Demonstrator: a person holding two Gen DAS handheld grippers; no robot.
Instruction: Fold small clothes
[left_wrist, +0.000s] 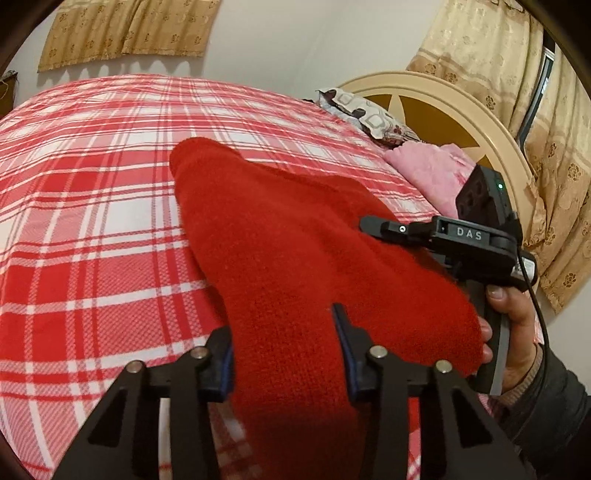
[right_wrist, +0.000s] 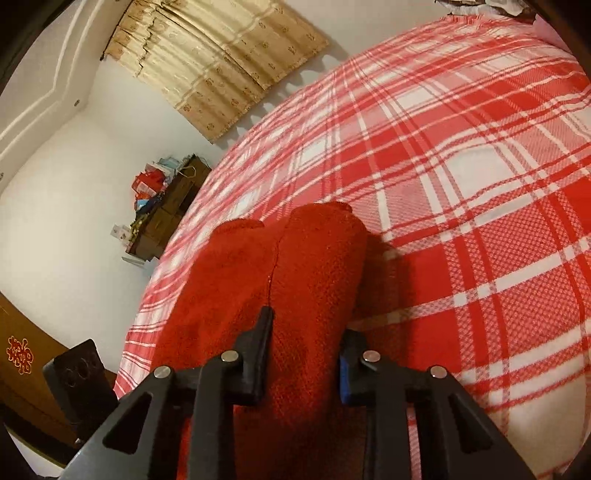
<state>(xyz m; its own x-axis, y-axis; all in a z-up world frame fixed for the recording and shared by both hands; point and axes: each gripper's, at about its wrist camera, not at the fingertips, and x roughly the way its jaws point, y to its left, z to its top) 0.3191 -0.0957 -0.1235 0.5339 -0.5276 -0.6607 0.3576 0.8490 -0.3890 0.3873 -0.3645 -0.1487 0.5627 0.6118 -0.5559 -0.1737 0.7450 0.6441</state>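
Lying soft and limp on the red plaid bedspread (left_wrist: 92, 229), the red knitted garment (left_wrist: 280, 236) is pinched at its near edge by the left gripper (left_wrist: 284, 350) and right gripper (right_wrist: 306, 354), best held by hems.

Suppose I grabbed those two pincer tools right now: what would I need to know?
Left gripper: red knitted garment bunched between its fingers, apparently pinched.
Right gripper: the same, on another part of the garment's near edge.
The garment lies stretched over the plaid bedspread, far end towards the wall.
Done: both near-edge grips look taken.
Left: fold it, lay it flat.
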